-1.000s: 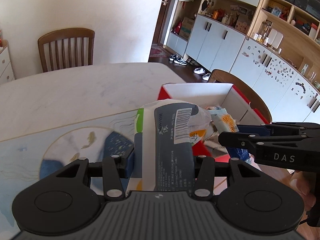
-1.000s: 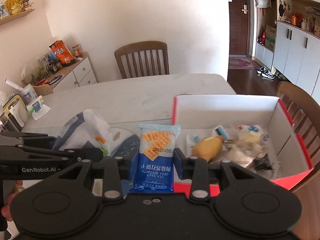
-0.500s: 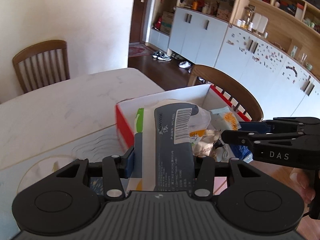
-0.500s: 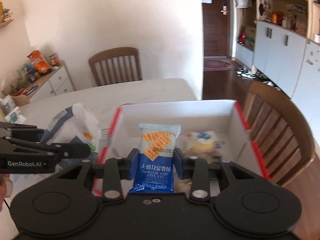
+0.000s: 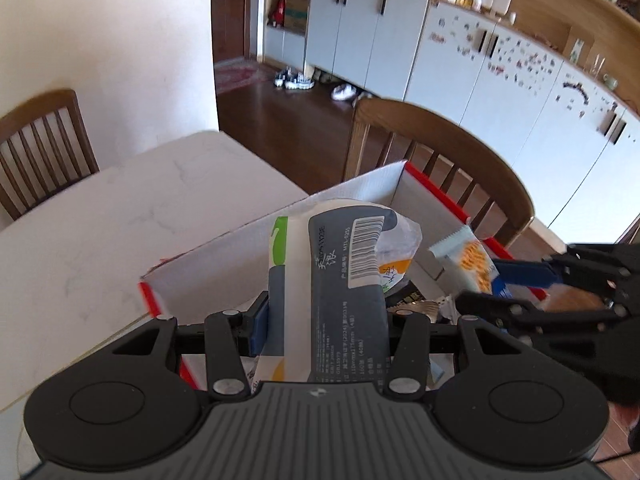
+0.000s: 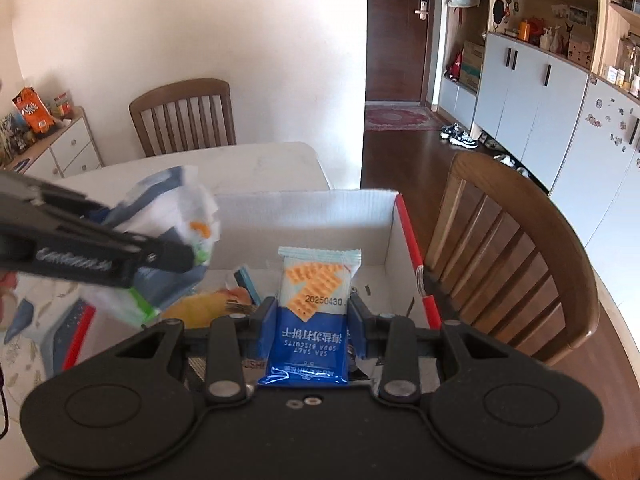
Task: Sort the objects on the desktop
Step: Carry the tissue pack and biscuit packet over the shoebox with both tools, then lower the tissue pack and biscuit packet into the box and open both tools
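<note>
While both grippers hang over the red-edged white box on the table, left gripper pinches a grey-white tissue pack, right gripper pinches a blue soda biscuit packet; other snacks lie inside box.

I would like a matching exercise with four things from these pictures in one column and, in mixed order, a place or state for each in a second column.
Things:
1. biscuit packet
2. tissue pack
3. cardboard box
4. wooden chair

Places or states:
A. open on the table, snacks inside
B. held in the left gripper
C. beside the box, on the right in the right wrist view
D. held in the right gripper

Pairs: 1-D, 2-B, 3-A, 4-C
</note>
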